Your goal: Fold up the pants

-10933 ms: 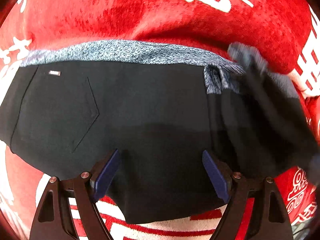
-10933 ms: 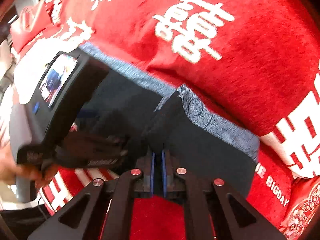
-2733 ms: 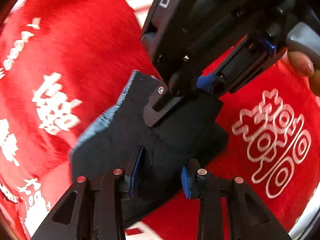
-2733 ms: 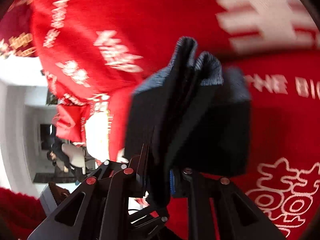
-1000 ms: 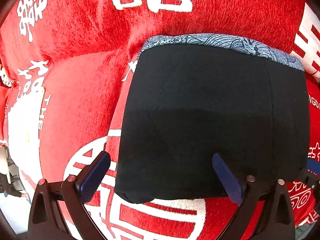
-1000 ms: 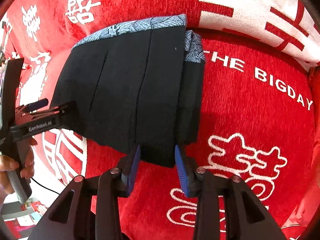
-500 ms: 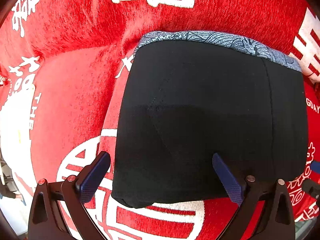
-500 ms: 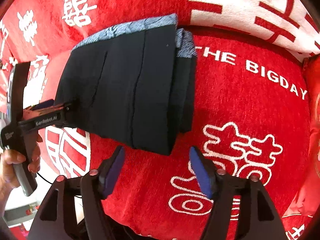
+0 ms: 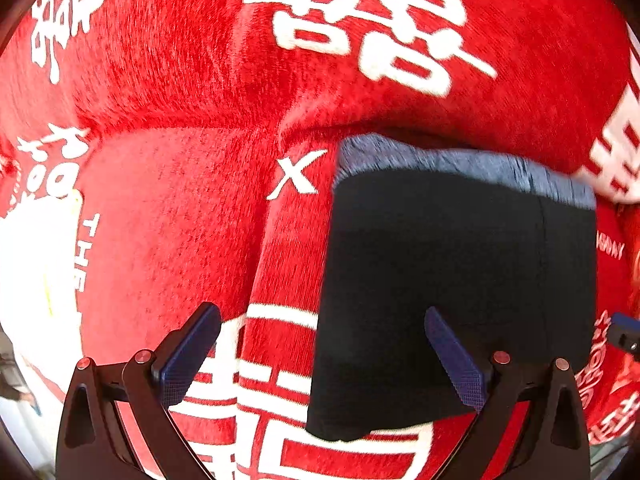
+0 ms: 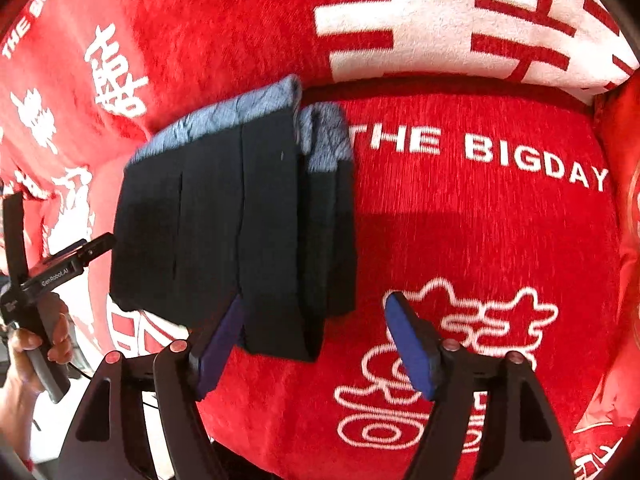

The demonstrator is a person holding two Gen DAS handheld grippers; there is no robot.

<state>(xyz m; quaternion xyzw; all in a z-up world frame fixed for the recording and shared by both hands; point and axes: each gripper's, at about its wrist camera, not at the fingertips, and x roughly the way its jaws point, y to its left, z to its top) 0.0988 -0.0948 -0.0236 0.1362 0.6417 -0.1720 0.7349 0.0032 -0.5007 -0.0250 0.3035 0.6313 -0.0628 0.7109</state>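
The black pants (image 9: 456, 288) with a blue-grey patterned waistband lie folded into a compact stack on the red cover; they also show in the right wrist view (image 10: 240, 232), where several layers are visible at the stack's right edge. My left gripper (image 9: 320, 348) is open and empty, its right finger over the stack's near left part. My right gripper (image 10: 316, 344) is open and empty just in front of the stack's near edge. The left gripper's tip (image 10: 86, 254) shows at the stack's left side, apart from it.
The red plush cover (image 10: 500, 232) with white characters and "THE BIGDAY" lettering spreads all around. A raised cushion back (image 9: 360, 60) rises behind the pants. The seat's front edge drops off at the lower left (image 10: 60, 420), where the person's hand shows.
My right gripper has let go of the pants, opened wide and drawn back a little. My left gripper has shifted left, so the stack now sits to its right.
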